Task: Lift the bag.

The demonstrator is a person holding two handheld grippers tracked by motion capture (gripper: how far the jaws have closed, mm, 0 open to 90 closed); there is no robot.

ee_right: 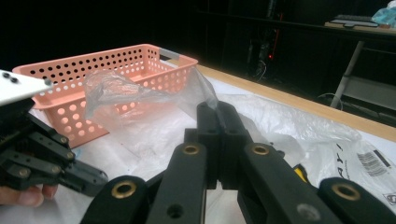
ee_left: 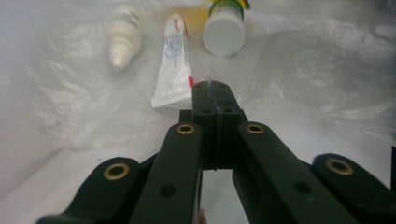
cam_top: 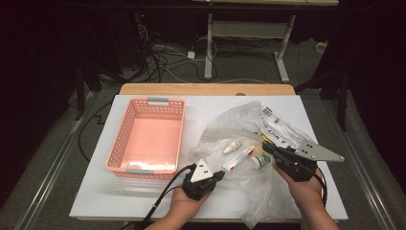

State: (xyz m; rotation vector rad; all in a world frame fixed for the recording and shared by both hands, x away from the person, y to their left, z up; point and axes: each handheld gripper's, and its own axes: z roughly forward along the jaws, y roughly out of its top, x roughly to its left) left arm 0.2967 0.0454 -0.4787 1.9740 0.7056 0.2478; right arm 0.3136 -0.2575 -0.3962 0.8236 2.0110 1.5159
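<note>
Both tools are pressed together on the clear plastic bag (cam_top: 249,143): the left tool (ee_left: 211,88) pinches its near edge, the right tool (ee_right: 219,109) lifts a fold. A tube (ee_left: 173,65) lies just beyond the left tool; the pink basket (cam_top: 148,139) sits farther left with bare table (cam_top: 95,191) between.

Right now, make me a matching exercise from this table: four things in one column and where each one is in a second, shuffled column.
Things:
1. pink perforated plastic basket
2. white squeeze tube with a red band
3. clear plastic bag
4. right gripper

Places or states:
A. lying inside the bag between two small bottles
B. shut on a fold of the bag's film
C. spread over the table's right half
D. standing empty on the table's left half

Pairs: 1-D, 2-A, 3-C, 4-B
</note>
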